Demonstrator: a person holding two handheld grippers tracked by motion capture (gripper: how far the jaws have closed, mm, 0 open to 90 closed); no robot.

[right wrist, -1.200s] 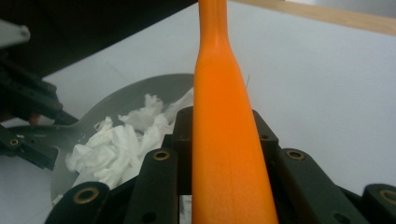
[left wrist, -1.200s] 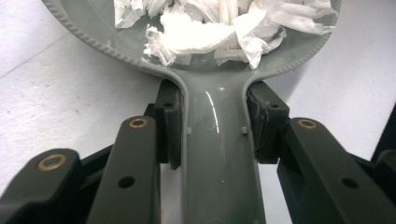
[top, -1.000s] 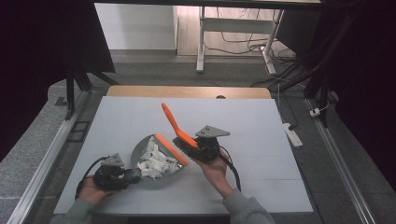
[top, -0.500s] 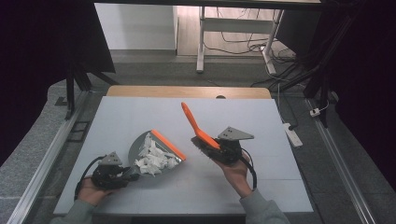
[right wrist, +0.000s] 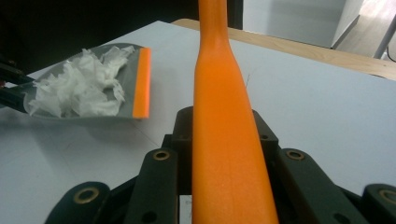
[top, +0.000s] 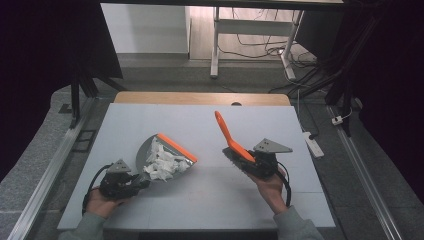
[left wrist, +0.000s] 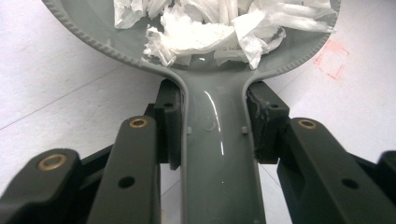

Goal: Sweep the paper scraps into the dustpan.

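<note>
A grey dustpan [top: 145,152] with an orange lip [top: 176,146] lies on the table's left half, with crumpled white paper [top: 162,162] in it. My left gripper [top: 138,181] is shut on its handle [left wrist: 217,154], pads [left wrist: 169,126] pressing both sides, and the paper [left wrist: 210,28] is piled just ahead. My right gripper [top: 252,162] is shut on an orange brush [top: 227,132], held to the right of the pan with the handle tilted up and away. In the right gripper view the brush handle [right wrist: 224,140] rises between the jaws, and the dustpan [right wrist: 119,48] lies to the left.
A white mat [top: 200,205] covers the table, whose wooden far edge [top: 200,98] shows beyond it. A white power strip [top: 312,142] lies off the right edge. A faint red square mark [left wrist: 332,60] is on the mat beside the pan. Metal rails run along both sides.
My right gripper has carried the brush to the right, away from the dustpan's lip. The left gripper and the dustpan have stayed where they were.
</note>
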